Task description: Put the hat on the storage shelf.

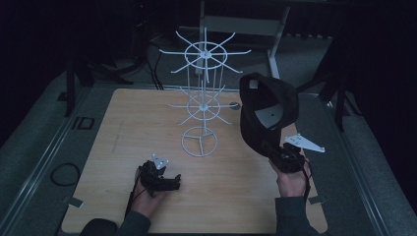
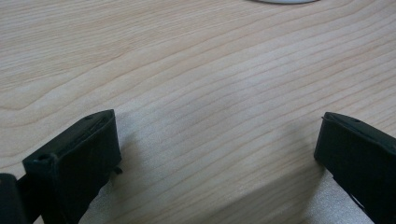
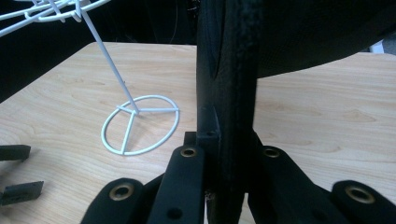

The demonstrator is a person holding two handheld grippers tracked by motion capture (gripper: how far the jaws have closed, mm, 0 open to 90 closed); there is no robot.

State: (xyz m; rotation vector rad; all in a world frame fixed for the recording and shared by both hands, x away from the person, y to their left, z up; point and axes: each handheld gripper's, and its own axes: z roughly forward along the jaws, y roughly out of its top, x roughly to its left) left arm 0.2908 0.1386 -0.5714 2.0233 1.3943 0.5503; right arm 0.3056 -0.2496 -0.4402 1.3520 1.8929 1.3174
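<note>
Your right hand-held gripper (image 1: 284,158) is clamped on the brim of the black cap (image 1: 268,110), and the cap is held up in the air at 3 o'clock from the white wire rack (image 1: 202,96), apart from it, with its open inside turned to you. I judge the step in hand is to hang the cap on one arm of this rack. To do it well, bring the cap towards 10 o'clock, raise it above the tip of an upper arm, and keep the brim grip firm so the cap does not swing. Your right hand (image 1: 291,181) holds its tool nearly upright. Your left hand-held gripper (image 1: 164,179) rests low on the worktop (image 1: 147,113) at 7 o'clock from the rack base, jaws apart, with nothing between them.
</note>
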